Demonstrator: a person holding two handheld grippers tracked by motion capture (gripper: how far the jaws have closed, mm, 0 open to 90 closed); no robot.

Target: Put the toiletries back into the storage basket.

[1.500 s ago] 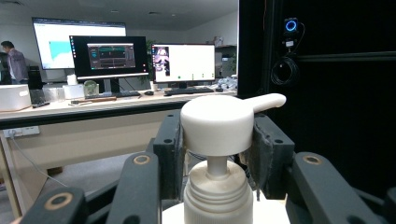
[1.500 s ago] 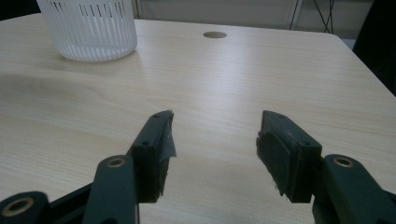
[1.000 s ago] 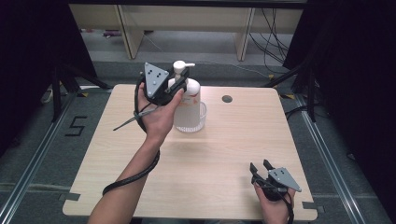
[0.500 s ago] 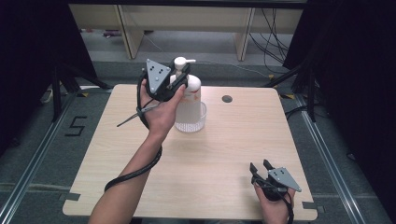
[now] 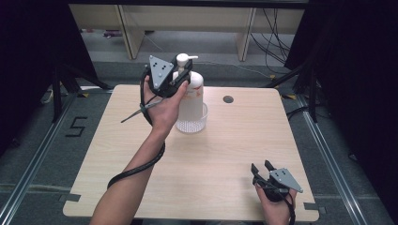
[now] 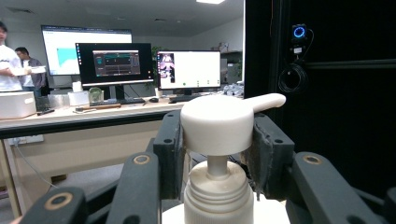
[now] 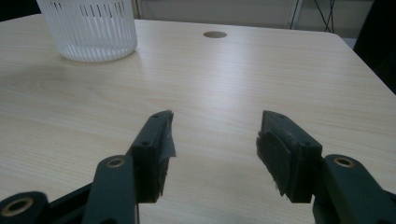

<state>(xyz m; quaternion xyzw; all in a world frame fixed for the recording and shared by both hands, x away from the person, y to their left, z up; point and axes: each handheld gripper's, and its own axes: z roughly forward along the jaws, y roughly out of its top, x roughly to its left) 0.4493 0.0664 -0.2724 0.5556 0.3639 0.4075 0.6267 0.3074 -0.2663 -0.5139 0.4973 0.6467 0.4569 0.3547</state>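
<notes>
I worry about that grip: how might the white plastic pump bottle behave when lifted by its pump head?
The white plastic pump bottle may swing, since the left gripper clamps only its pump head. The thin stem could flex or depress. Smooth plastic might slip.

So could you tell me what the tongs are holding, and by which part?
The left tongs grip the pump bottle by its pump head; the right tongs hold nothing.

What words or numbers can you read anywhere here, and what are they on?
"5": marked in white on the dark floor left of the table.
Orange print on the pump bottle: too blurred to read.
Text on the monitors behind the pump head: too small to read.
</notes>
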